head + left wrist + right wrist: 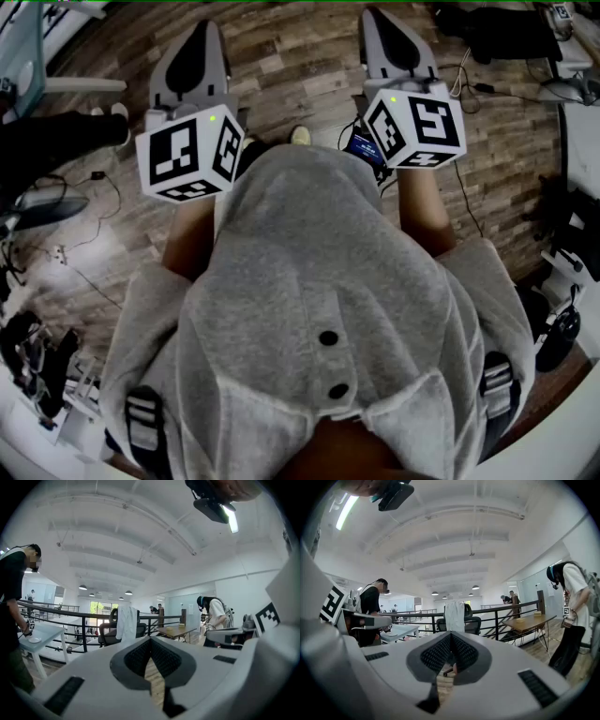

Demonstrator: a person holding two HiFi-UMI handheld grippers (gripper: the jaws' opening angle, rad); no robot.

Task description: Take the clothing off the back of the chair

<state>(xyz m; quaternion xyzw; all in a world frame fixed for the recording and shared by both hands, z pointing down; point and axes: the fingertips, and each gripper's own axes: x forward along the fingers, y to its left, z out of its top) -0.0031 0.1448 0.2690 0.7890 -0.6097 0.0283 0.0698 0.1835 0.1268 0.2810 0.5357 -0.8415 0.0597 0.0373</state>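
Note:
A white piece of clothing (pixel 125 623) hangs over the back of a black office chair (pixel 108 632), far ahead by the railing. In the right gripper view the same clothing (pixel 453 616) drapes the chair (pixel 472 623) straight in front. My left gripper (pixel 150 640) is shut with nothing between its jaws, and it is well short of the chair. My right gripper (pixel 450 635) is shut and empty too. From the head view both point forward over the wooden floor, the left gripper (pixel 199 36) beside the right gripper (pixel 377 26), above my grey hoodie (pixel 309 309).
A black railing (pixel 84 616) runs behind the chair. A light blue table (pixel 38 637) with a person (pixel 11 602) stands at the left, and a wooden table (pixel 176 631) with a person wearing a backpack (pixel 216 616) at the right. Cables and gear (pixel 37 356) line the floor edges.

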